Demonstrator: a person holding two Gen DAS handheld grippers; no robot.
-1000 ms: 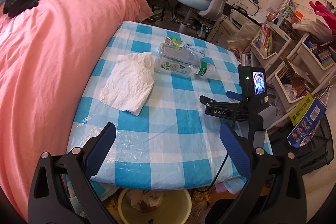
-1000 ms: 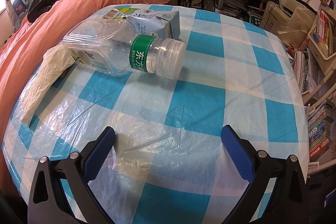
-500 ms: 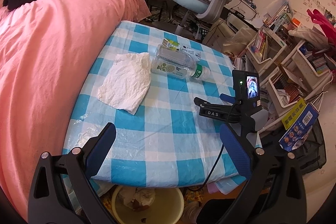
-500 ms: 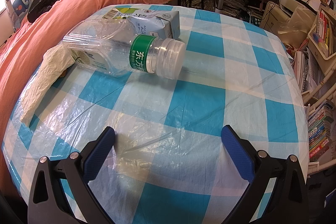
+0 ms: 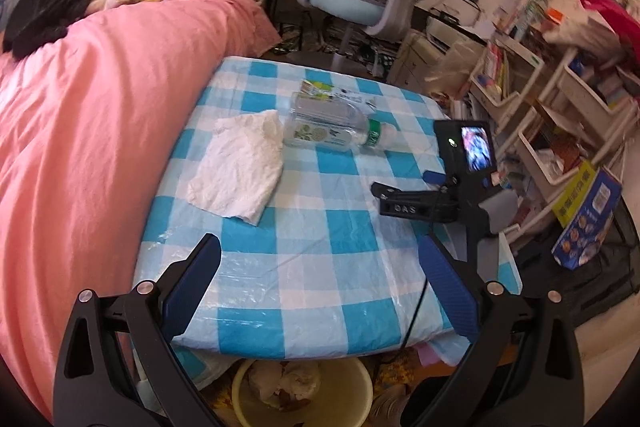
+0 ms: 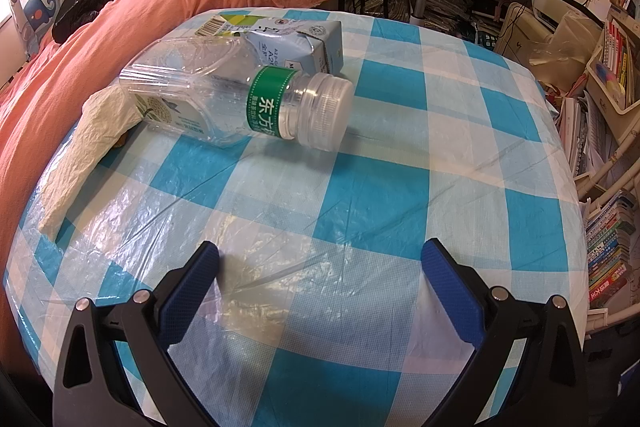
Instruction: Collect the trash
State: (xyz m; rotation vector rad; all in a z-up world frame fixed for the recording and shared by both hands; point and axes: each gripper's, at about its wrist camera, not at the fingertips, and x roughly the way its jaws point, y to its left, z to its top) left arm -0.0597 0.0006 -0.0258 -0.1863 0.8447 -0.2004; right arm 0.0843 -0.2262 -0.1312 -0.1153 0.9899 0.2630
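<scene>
Trash on the blue-and-white checked, plastic-covered worktop (image 5: 320, 267), three items, all uncollected:

1. Clear plastic bottle with green neck band and pale screw cap (image 6: 240, 99), lying on its side near the far half of the worktop, cap pointing toward the right hand-held gripper (image 6: 320, 259); appears empty
2. Small light-blue drink carton with barcode (image 6: 288, 43), lying flat just behind the bottle and touching it
3. Crumpled white paper tissue (image 5: 240, 167), spread flat beside the bottle's base, on the side nearest the pink quilted bed (image 5: 80, 127)

Receptacle: round yellow plastic bin (image 5: 300, 395) on the floor under the near edge of the worktop, holding some crumpled waste, origin unknown

Right hand-held gripper: low over the worktop, aimed at the bottle, blue-padded jaws spread wide, nothing between them, well short of the cap

Left hand-held gripper (image 5: 320, 267): higher, above the near edge of the worktop, jaws equally wide, holding nothing

Progress, by judgement: at the start; no item from the worktop is gripped or lifted. Remaining: all three pieces to be picked up and dropped in the bin, the bottle looking the likeliest first
</scene>
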